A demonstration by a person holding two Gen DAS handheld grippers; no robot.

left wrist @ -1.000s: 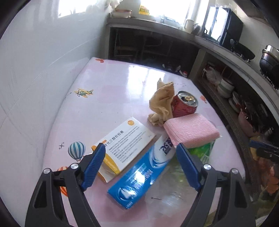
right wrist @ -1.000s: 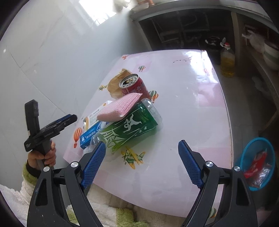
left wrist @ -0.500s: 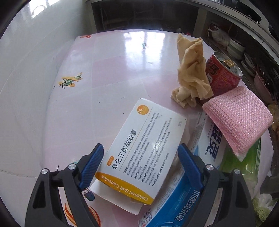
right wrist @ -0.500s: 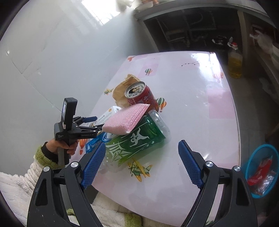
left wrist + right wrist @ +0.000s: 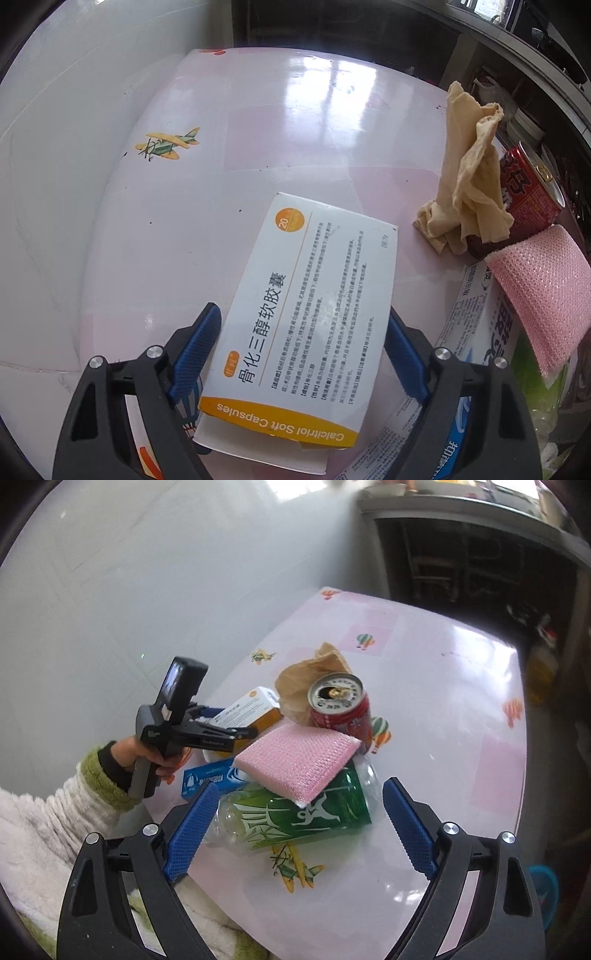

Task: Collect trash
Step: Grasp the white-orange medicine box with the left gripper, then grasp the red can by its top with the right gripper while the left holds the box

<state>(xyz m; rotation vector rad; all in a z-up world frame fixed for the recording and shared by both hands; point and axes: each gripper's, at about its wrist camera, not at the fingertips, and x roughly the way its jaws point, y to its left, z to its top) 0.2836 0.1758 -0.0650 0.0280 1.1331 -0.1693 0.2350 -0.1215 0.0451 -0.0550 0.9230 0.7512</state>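
**Left claw straddles the capsule box, box axis running up-frame**

Left wrist view: my left claw sits wide, one blue pad on each long side of the white-and-orange capsule box. Left pad looks touching or just beside the box edge; right pad partly hidden behind it, so contact there I cannot tell. Box lies flat on the bench, long axis from lower centre toward upper right, roughly along the fingers. I judge a straight close across the short width will take it.

Right wrist view: right claw wide, holding nothing, hovering low-frame over the green bottle under the pink sponge. Red can above centre. Left claw clearly nearer the box.
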